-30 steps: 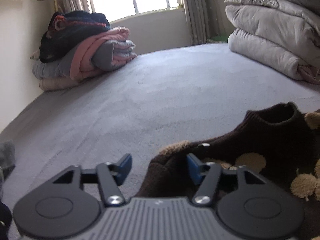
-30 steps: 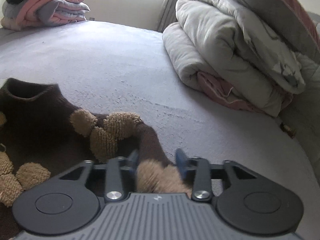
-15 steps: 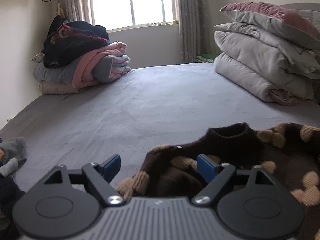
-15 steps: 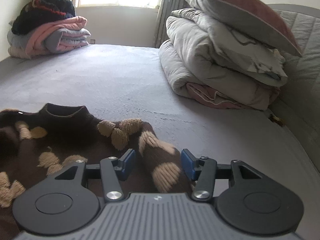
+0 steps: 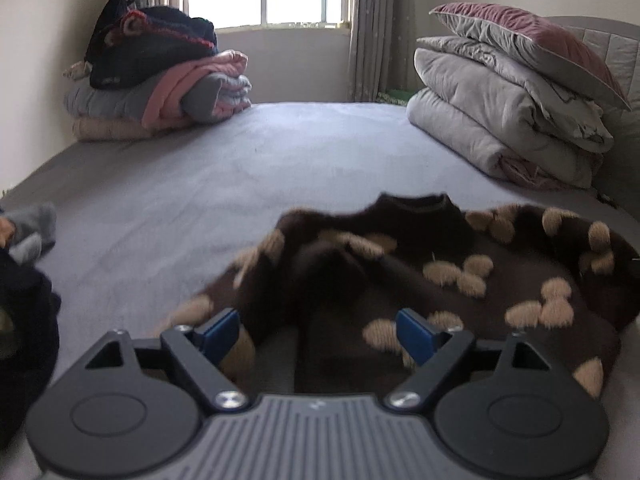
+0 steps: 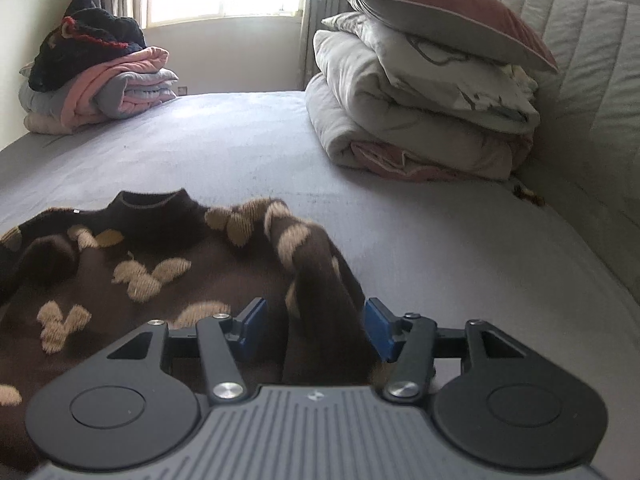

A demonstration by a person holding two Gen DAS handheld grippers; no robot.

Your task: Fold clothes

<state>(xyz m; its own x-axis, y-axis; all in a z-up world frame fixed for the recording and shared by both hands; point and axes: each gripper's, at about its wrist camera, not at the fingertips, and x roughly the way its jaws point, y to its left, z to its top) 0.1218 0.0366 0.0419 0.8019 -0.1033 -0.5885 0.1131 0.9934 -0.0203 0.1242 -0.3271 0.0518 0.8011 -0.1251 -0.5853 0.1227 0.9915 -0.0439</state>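
Observation:
A dark brown sweater (image 5: 500, 280) (image 6: 132, 248) with beige tufted patches lies on the grey bed (image 5: 240, 184) (image 6: 440, 240), collar away from me. My left gripper (image 5: 319, 332) hovers over its left side with the jaws spread wide. The left sleeve (image 5: 248, 280) runs loosely beneath and between them, and neither pad presses on it. My right gripper (image 6: 316, 328) is at the sweater's right edge and its jaws are opening. The right sleeve (image 6: 316, 264) hangs in the gap, with space showing beside the left pad.
Folded blankets and clothes (image 5: 160, 92) (image 6: 100, 92) are stacked at the bed's far left corner. Rolled duvets under a pillow (image 5: 508, 112) (image 6: 420, 100) sit at the far right by the padded headboard (image 6: 592, 100). Dark clothing (image 5: 24, 320) and a grey piece (image 5: 32, 228) lie at the left edge.
Both grippers have drawn back and risen, so more of the sweater shows. Both pairs of jaws have widened, and the sleeves now lie loose between them.

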